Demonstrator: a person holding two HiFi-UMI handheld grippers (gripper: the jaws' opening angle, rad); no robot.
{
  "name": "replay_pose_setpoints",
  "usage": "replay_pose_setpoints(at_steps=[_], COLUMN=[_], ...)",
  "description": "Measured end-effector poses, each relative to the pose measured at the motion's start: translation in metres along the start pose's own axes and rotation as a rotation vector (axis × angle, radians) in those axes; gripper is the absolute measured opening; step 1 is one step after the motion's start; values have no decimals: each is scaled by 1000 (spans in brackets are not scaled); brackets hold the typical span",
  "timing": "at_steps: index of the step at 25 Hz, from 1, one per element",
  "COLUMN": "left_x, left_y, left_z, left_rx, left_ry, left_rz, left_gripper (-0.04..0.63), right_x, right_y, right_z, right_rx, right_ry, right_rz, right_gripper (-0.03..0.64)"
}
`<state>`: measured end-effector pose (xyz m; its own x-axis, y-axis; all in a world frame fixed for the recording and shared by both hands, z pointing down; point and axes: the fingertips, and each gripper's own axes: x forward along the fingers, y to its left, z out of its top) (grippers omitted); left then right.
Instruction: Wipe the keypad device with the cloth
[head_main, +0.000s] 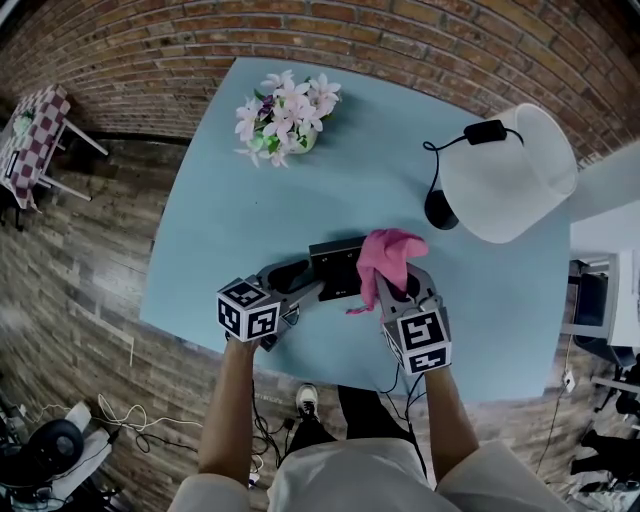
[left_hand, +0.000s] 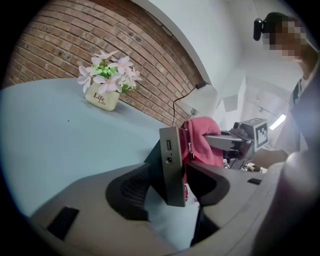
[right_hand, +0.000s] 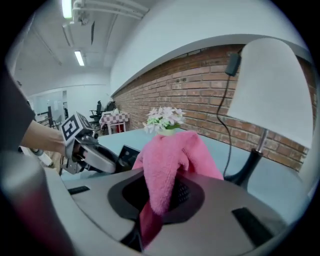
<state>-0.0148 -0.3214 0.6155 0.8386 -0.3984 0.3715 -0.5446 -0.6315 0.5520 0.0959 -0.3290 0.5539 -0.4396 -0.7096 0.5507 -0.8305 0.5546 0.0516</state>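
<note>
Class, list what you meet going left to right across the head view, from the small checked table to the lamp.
small checked table → left gripper → keypad device → pink cloth → lamp

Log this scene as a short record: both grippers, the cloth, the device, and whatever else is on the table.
left gripper: jaws wide apart, one end of the device between them
right gripper: shut on the cloth
device: dark box with a grey end face, over the near side of the table; resting or lifted, cannot tell
cloth: pink, hanging against the device's right end
also on table: pot of flowers far left, lamp far right
</note>
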Motion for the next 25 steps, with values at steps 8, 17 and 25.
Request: replay_pose_setpoints(at_steps=[8,17,25], left_x=[-33,-57,-55], left_y=[5,2,-1], left_z=[-13,-26,-21], left_rx=[-16,-25,-20], left_ry=[-5,-8,-30], left_rz=[54,80,78], left_gripper=[265,265,261], right_x=[28,44,37], right_y=[98,103,83], right_z=[15,3,-5], right_rx=[-89,-112,-69], right_ry=[13,54,65], right_rz=[184,160,118], right_gripper=[57,58,58])
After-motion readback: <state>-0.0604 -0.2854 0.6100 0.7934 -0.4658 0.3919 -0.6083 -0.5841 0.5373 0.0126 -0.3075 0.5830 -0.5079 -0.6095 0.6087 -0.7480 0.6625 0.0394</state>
